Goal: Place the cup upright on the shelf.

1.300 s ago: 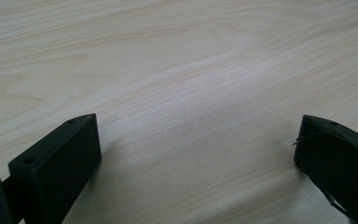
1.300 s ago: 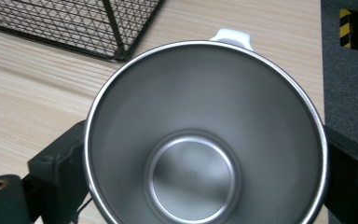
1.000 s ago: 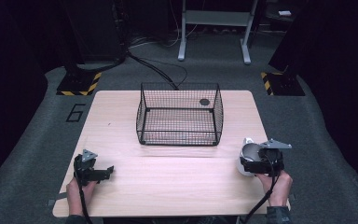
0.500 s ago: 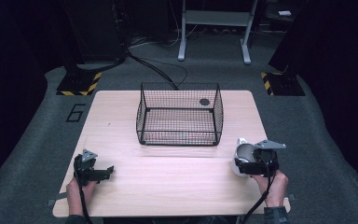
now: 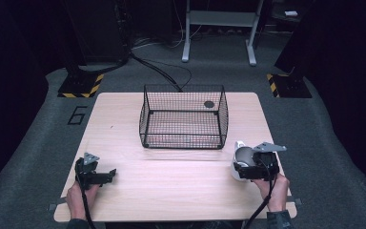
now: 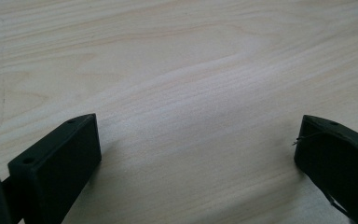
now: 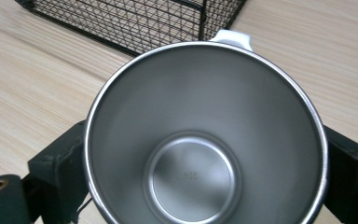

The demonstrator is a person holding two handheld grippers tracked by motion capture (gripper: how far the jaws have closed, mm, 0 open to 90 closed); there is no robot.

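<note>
A white mug (image 5: 242,160) with a steel inside (image 7: 205,135) sits between the jaws of my right gripper (image 5: 248,168) near the table's front right; the jaws press on both its sides. Its empty mouth faces the right gripper camera, and its white handle (image 7: 232,37) points toward the basket. The black wire basket (image 5: 183,117) stands at the table's middle back, with a dark round thing (image 5: 209,104) near its far right corner. My left gripper (image 5: 106,175) rests at the front left, open over bare wood (image 6: 191,116).
The light wooden table (image 5: 171,191) stands on grey floor. Beyond it are a metal stand's legs (image 5: 219,33), black cables (image 5: 162,71) and yellow-black striped bases (image 5: 81,86) at both sides.
The right gripper with the mug has shifted a little to the left, toward the basket's front right corner. The left gripper has stayed put.
</note>
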